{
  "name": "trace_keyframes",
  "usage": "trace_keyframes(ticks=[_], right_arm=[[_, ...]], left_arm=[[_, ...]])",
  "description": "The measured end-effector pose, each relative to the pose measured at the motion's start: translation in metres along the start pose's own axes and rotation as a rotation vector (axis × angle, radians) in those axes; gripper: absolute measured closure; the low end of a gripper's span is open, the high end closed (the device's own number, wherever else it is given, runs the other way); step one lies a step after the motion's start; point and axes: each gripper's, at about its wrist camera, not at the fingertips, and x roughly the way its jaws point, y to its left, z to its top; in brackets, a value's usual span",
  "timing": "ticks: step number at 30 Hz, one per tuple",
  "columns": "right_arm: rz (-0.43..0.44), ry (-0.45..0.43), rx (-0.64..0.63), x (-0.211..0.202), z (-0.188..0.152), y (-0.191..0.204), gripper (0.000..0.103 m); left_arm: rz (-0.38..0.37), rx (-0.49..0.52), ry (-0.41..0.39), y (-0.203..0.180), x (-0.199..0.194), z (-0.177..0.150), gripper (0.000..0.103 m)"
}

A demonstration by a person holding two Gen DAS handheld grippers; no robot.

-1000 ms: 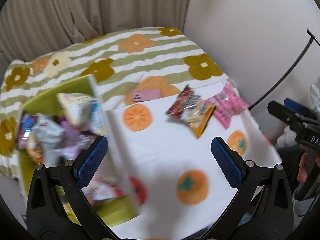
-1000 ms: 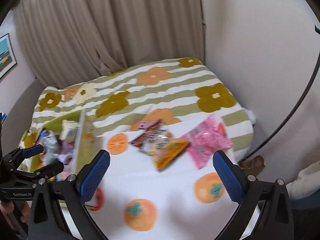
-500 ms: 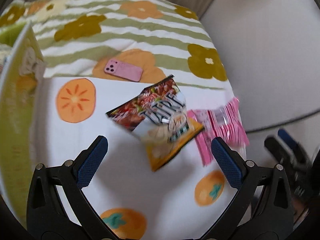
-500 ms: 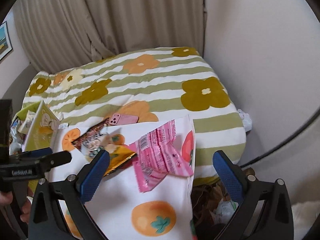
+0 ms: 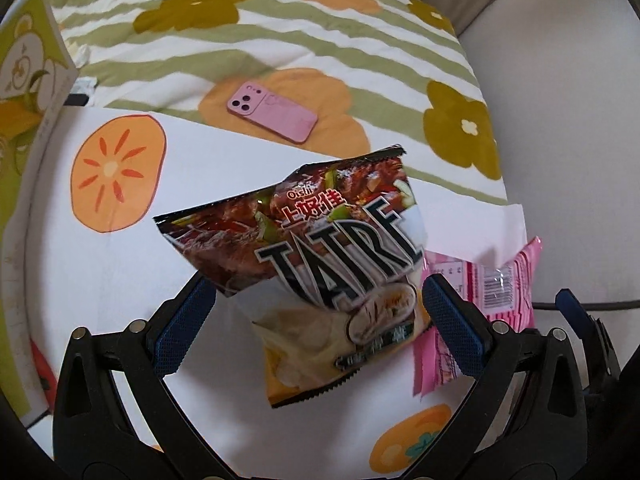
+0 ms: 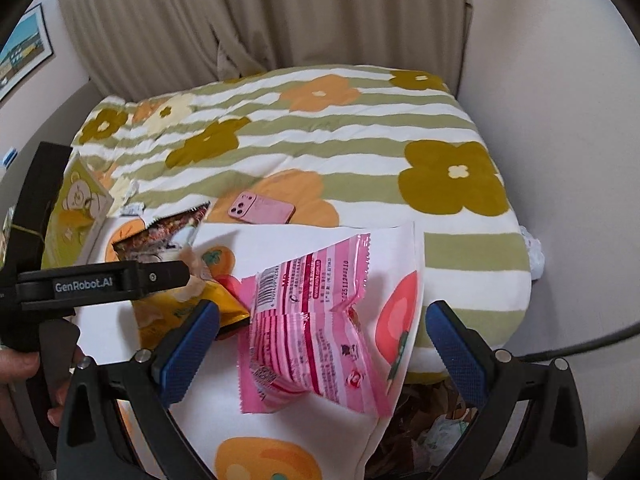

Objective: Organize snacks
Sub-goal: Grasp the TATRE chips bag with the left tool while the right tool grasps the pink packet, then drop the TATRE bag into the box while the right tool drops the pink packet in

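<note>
A dark red and yellow chip bag lies on the white persimmon-print cloth. My left gripper is open, its blue pads on either side of the bag's lower half. A pink snack bag lies beside it, right of the chip bag in the left wrist view. My right gripper is open and straddles the pink bag. The chip bag also shows in the right wrist view, partly hidden by the left gripper's arm.
A pink phone lies on the striped flower blanket behind the cloth; it also shows in the right wrist view. A green cardboard box wall stands at the left. The bed edge and wall are at the right.
Both grippers have moved forward and down from the box side. The left one has closed in on the chip bag, the right one on the pink bag. Both stayed open.
</note>
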Motion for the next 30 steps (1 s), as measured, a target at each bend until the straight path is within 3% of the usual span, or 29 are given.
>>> trace_keyframes(ticks=[3,5,8,17,24,27,29,30], right_arm=[[0.009,0.010,-0.031,0.008,0.000,0.000,0.001],[0.011,0.017,-0.049,0.014,0.001,0.001,0.001],[0.018,0.032,-0.068,0.022,0.000,0.003,0.001],[0.035,0.061,-0.110,0.038,-0.001,0.009,0.007],[0.040,0.109,-0.129,0.051,-0.005,0.018,0.026],[0.035,0.110,-0.135,0.053,-0.006,0.020,0.029],[0.034,0.113,-0.139,0.053,-0.005,0.020,0.040],[0.032,0.115,-0.143,0.053,-0.005,0.021,0.040]], left_arm=[[-0.005,0.004,0.004,0.002,0.005,0.000,0.011],[-0.044,-0.003,0.006,0.004,0.007,0.002,0.027],[-0.037,0.049,-0.002,-0.002,0.006,0.001,0.037],[-0.018,0.107,-0.011,-0.006,0.003,0.002,0.042],[0.010,0.118,-0.009,-0.002,-0.002,0.002,0.042],[0.016,0.117,-0.011,0.002,-0.005,0.001,0.043],[0.018,0.118,-0.019,0.004,-0.009,0.000,0.043],[0.017,0.118,-0.021,0.004,-0.012,0.000,0.043]])
